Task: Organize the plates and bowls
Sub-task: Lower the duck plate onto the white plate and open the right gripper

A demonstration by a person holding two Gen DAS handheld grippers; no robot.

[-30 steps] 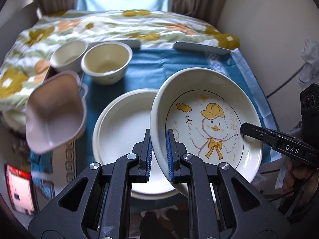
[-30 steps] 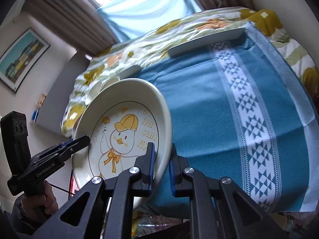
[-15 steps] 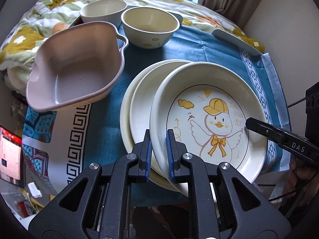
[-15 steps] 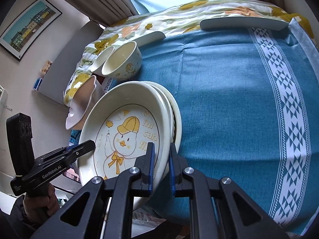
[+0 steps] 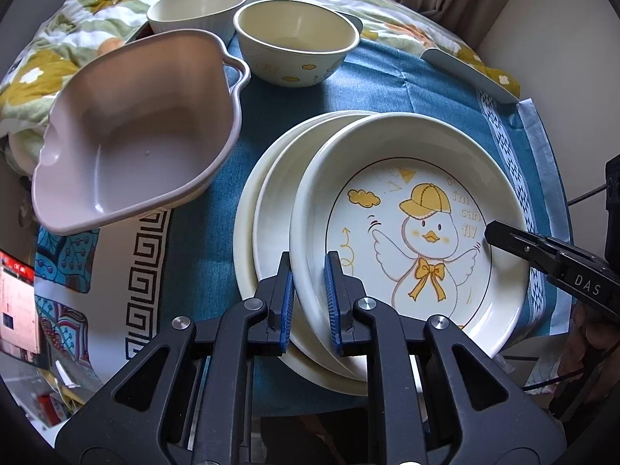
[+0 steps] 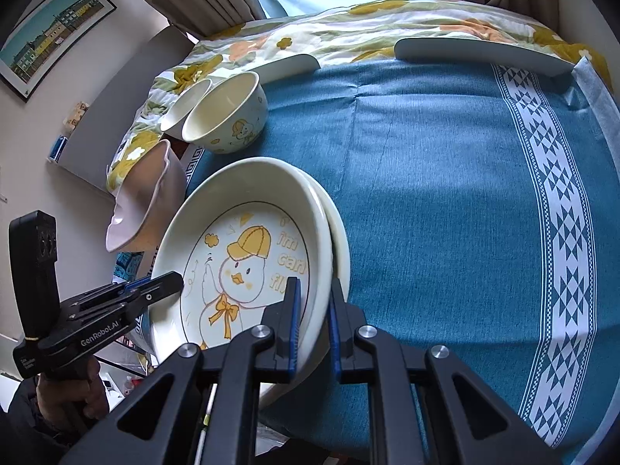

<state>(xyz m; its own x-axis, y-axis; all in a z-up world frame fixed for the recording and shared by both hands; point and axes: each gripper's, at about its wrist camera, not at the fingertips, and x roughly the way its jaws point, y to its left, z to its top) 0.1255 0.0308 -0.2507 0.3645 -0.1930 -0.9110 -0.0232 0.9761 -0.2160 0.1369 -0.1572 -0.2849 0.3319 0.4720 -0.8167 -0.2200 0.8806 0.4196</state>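
Note:
A cream plate with a yellow-capped duck drawing (image 5: 410, 209) (image 6: 248, 248) lies tilted on a stack of plain cream plates (image 5: 271, 201) (image 6: 341, 240) on the blue cloth. My left gripper (image 5: 308, 294) is shut on the duck plate's near-left rim. My right gripper (image 6: 313, 314) is shut on its right rim; it also shows in the left wrist view (image 5: 542, 250). The left gripper shows in the right wrist view (image 6: 155, 286). A pink handled bowl (image 5: 139, 135) (image 6: 143, 201), a duck-print cream bowl (image 5: 296, 38) (image 6: 228, 112) and a plain cream bowl (image 5: 195, 9) (image 6: 186, 104) stand to the left and behind.
The blue patterned tablecloth (image 6: 445, 193) covers the table, with a floral quilt (image 6: 348, 27) behind it. Two flat grey-white pieces (image 6: 480, 56) (image 6: 288, 66) lie along the cloth's far edge. The table's front edge runs just under the plates.
Both grippers have brought the duck plate down and forward onto the stack of plain plates. It was held steeply tilted in the air; now it lies nearly flat on them.

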